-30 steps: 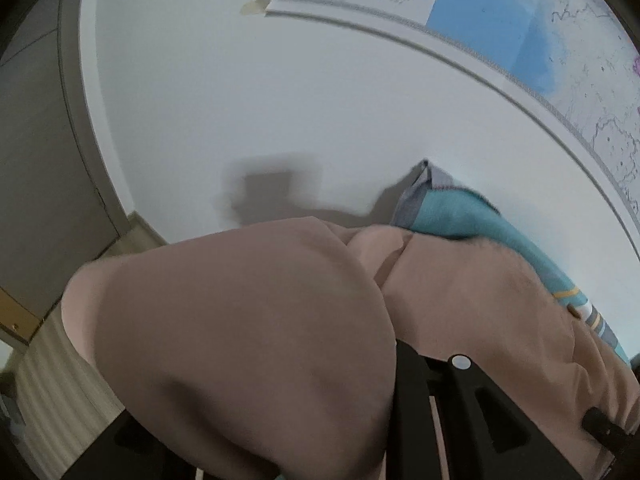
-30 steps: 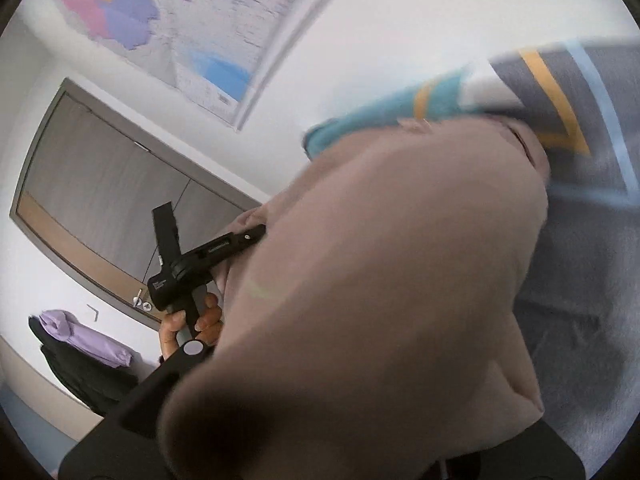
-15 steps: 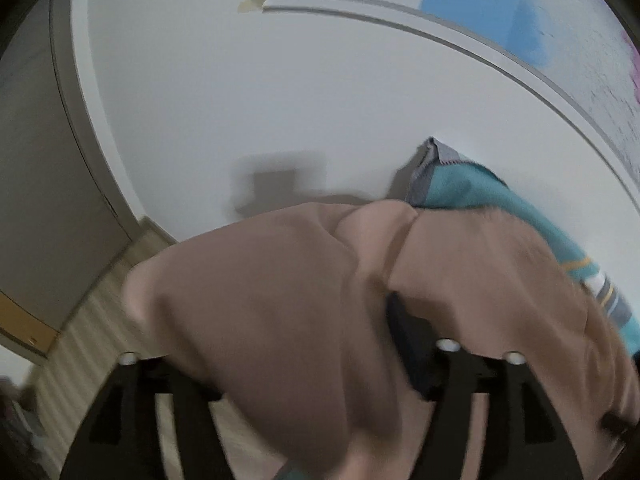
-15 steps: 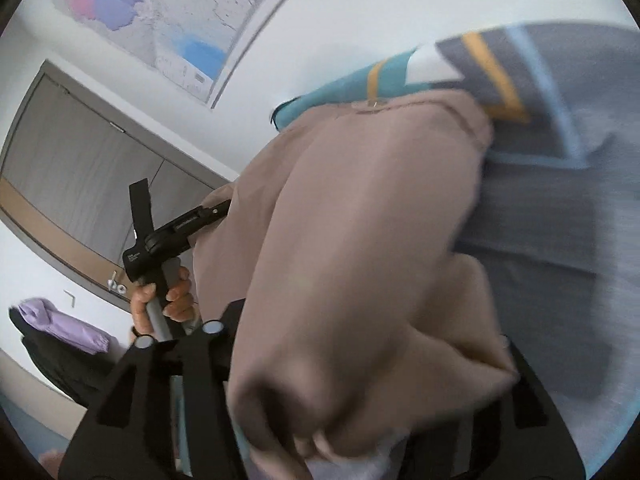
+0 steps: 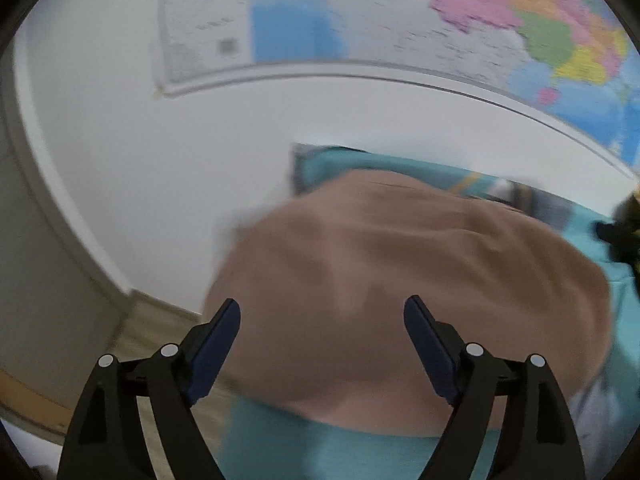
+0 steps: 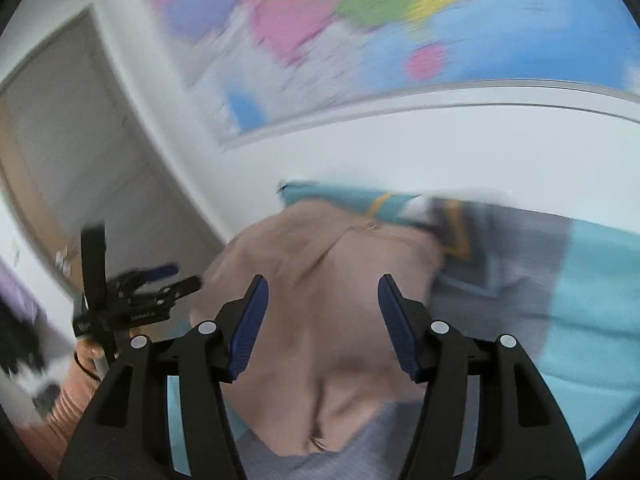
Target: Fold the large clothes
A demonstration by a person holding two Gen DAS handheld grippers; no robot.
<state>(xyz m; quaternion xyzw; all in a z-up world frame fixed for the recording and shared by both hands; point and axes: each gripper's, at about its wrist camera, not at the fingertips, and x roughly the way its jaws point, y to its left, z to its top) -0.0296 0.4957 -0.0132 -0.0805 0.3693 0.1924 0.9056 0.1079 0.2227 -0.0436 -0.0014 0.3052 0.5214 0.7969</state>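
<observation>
A tan garment (image 5: 400, 280) lies folded in a rounded heap on a teal and grey cover (image 5: 360, 452). It also shows in the right wrist view (image 6: 332, 280). My left gripper (image 5: 322, 308) is open and empty, its jaws spread wide just short of the garment. My right gripper (image 6: 322, 286) is open and empty, above the garment's near edge. The left gripper also shows in the right wrist view (image 6: 160, 284), held by a hand at the left, apart from the cloth. Both views are blurred.
A coloured wall map (image 5: 440, 20) hangs on the white wall (image 5: 160, 160) behind the surface. A grey door (image 6: 80, 160) stands to the left. The patterned teal, grey and yellow cover (image 6: 560, 280) stretches to the right. Wooden floor (image 5: 152, 332) shows at the left.
Both grippers have let go of the tan garment and opened wide. They have pulled back and tilted up, and the garment now lies on the cover.
</observation>
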